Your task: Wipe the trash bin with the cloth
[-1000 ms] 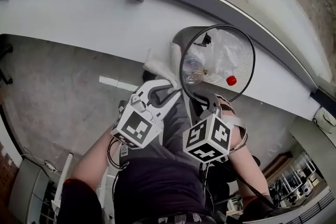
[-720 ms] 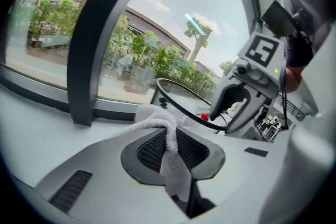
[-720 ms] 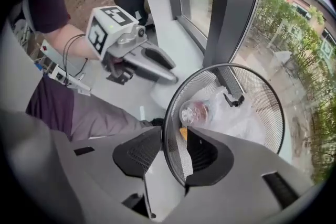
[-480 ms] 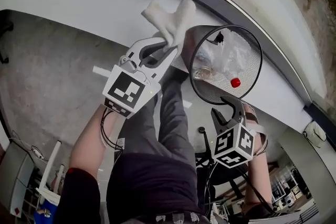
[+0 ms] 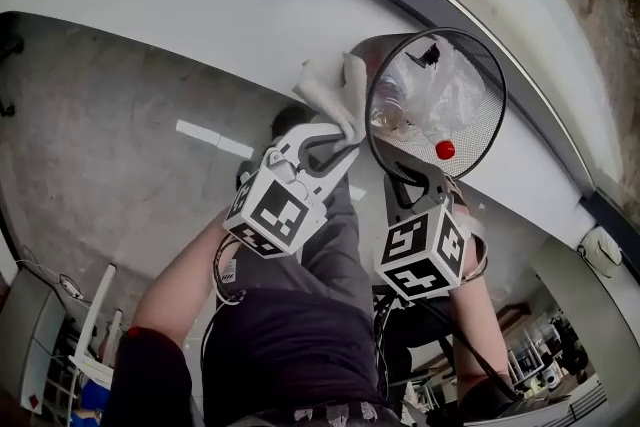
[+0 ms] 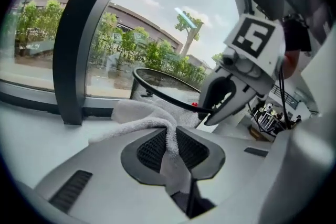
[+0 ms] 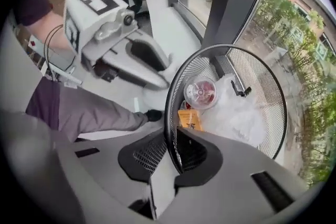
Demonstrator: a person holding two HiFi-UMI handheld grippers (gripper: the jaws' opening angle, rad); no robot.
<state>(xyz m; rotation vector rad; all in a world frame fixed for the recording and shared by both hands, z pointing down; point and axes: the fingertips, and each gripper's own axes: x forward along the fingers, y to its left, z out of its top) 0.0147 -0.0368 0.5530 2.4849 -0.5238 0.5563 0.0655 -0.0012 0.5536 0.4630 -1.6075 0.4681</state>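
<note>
A black wire-mesh trash bin (image 5: 472,125) stands tipped toward me against the white ledge. It holds a clear plastic bag, a bottle and a red cap (image 5: 445,150). My left gripper (image 5: 346,147) is shut on a white cloth (image 5: 330,87), which hangs against the bin's outer left side just below the rim. In the left gripper view the cloth (image 6: 140,117) runs between the pads. My right gripper (image 5: 406,177) is at the near rim; its jaws are closing, and the bin's rim (image 7: 169,113) passes between its pads.
A white window ledge (image 5: 150,10) runs behind the bin under the glass, with a dark window post (image 6: 73,60). Grey floor (image 5: 100,165) lies to the left. The person's grey-trousered legs (image 5: 330,250) are right below both grippers. An orange packet (image 7: 190,119) lies in the bin.
The left gripper has brought the cloth down from above the ledge to the bin's left side. The right gripper, which had drawn back off the rim, is on the near rim again.
</note>
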